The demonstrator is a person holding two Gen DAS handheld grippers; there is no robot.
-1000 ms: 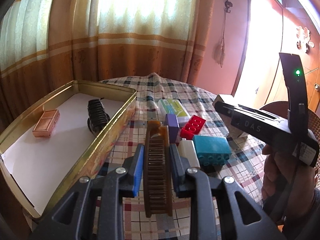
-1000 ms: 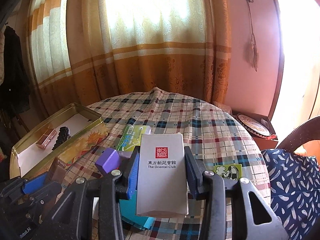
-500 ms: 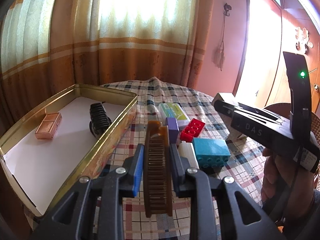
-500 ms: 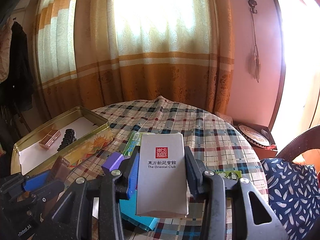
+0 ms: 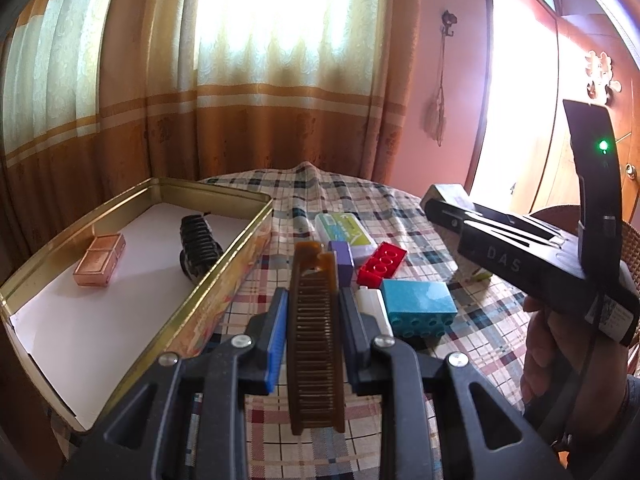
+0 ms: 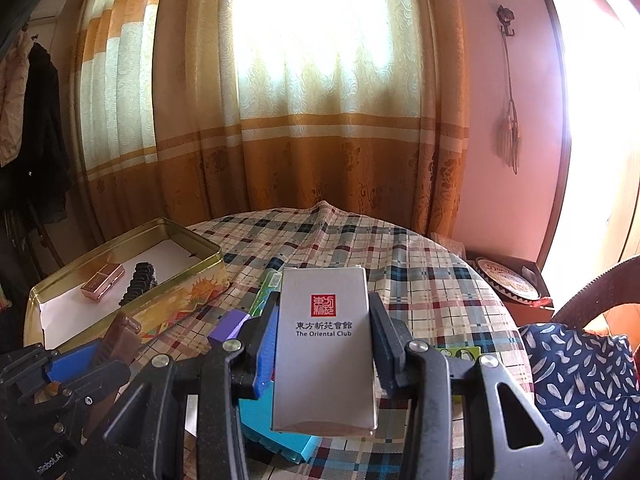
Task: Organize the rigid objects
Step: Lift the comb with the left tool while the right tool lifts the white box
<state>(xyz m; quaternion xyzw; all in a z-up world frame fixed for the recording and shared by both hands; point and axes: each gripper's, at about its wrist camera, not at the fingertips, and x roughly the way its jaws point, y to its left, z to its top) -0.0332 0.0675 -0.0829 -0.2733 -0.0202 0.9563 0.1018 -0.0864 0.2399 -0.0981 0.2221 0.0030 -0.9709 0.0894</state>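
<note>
Comb (image 5: 316, 336), brown, sits clamped in the left tongs (image 5: 313, 320), lifted higher off the desk (image 5: 460, 332) than a second ago, right of the gold tin (image 5: 224, 276). Right tongs (image 6: 323, 340) grip the white box (image 6: 324, 344), likewise raised. Both items look ready for the tin on the left.
</note>
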